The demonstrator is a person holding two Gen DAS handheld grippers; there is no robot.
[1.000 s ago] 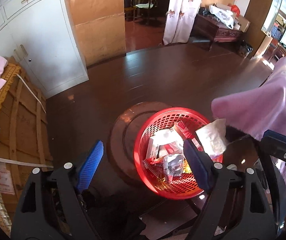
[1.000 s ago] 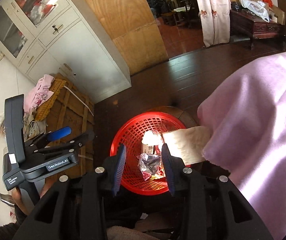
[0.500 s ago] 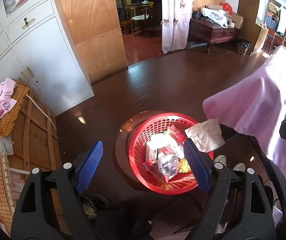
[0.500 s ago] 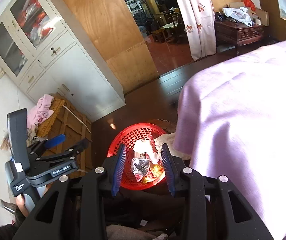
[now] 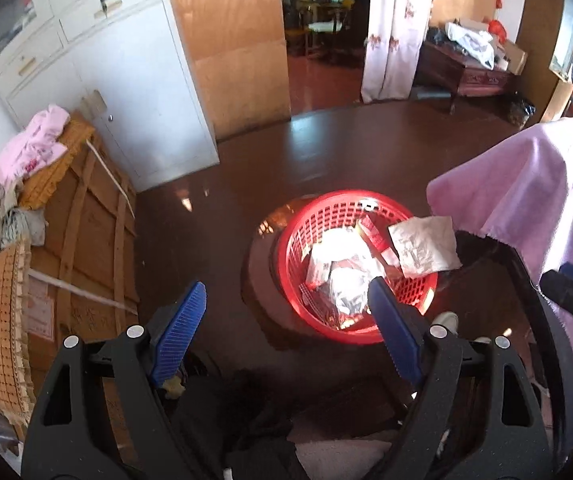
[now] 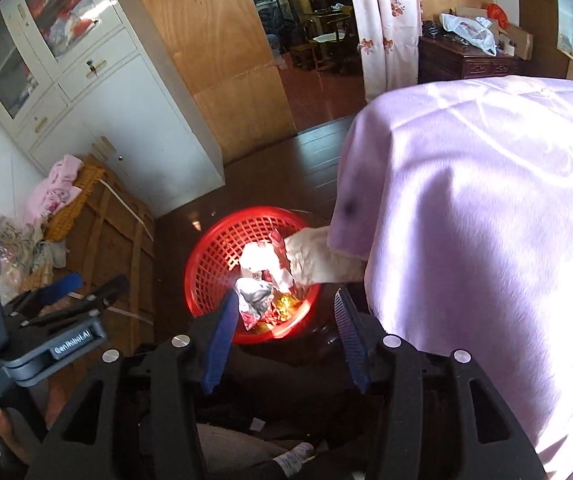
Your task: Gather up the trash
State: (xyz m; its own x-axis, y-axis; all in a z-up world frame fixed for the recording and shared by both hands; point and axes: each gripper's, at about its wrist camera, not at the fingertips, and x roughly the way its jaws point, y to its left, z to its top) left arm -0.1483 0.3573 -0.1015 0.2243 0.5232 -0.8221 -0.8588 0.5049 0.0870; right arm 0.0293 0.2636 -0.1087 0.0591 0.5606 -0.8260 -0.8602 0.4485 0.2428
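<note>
Red lattice plastic is forming the round trash basket (image 5: pixel 356 276), which is sitting just right of centre in the left wrist view on a dark round wooden turntable (image 5: pixel 258 280), itself on the dark brown tabletop (image 5: pixel 214 248). The basket is serving as the collecting point: crumpled silver foil wrappers (image 6: pixel 256 296), a white carton (image 5: pixel 332 248) and red-and-gold scraps are piling inside it. A creased white paper sheet (image 5: pixel 424 248) is hanging over the basket's right rim, half in and half out, so it is probably in need of a push to settle.

In the right wrist view the right gripper (image 6: pixel 284 334) is hovering above the basket at lower centre, its blue-padded jaws opening with nothing pressed between them. The left gripper (image 5: pixel 286 334) is holding its blue pads spread wide and empty at the bottom of its own frame, likely readying for another pickup.

A pale pink cloth (image 6: pixel 486 240) is draping over something at the right of both views, its corner overlapping the paper.
</note>
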